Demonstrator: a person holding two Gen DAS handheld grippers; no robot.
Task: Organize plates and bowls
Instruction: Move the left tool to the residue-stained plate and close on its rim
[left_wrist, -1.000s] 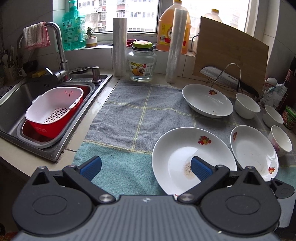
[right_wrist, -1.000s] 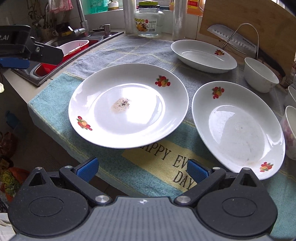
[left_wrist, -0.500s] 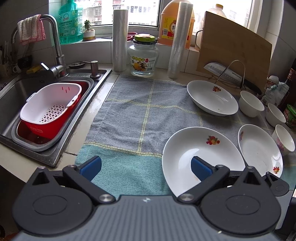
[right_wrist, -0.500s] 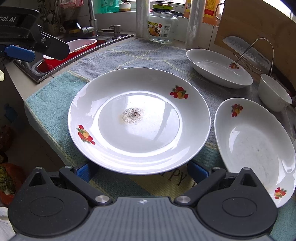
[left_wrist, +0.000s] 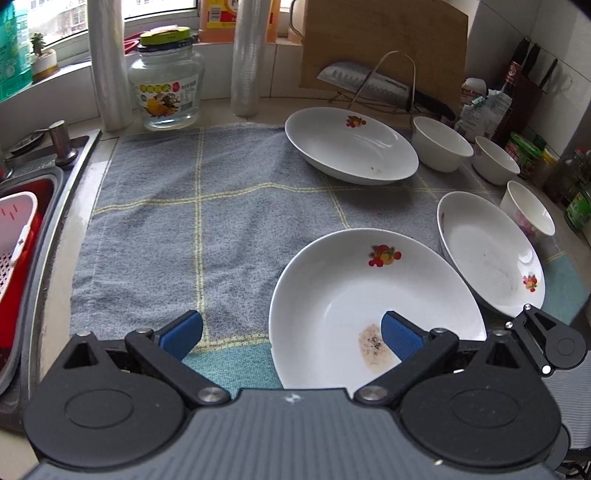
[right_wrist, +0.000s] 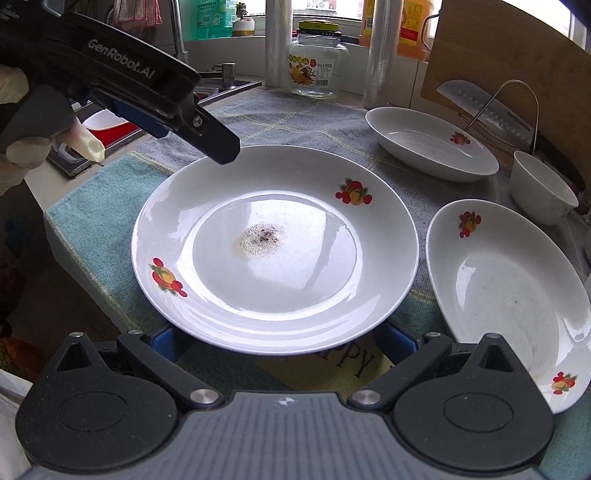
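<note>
Fingers (right_wrist: 164, 341) spread under plate (right_wrist: 275, 247), left gripper (right_wrist: 159, 107) — "GenRobot.AI"

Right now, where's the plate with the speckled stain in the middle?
In the right wrist view the stained plate sits on the towel at the counter's near edge, centre frame just ahead of the right gripper, with an oval dish to its right.

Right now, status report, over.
Left gripper open, above soiled plate. Right gripper open, straddling plate's near rim. Nothing blocking.
</note>
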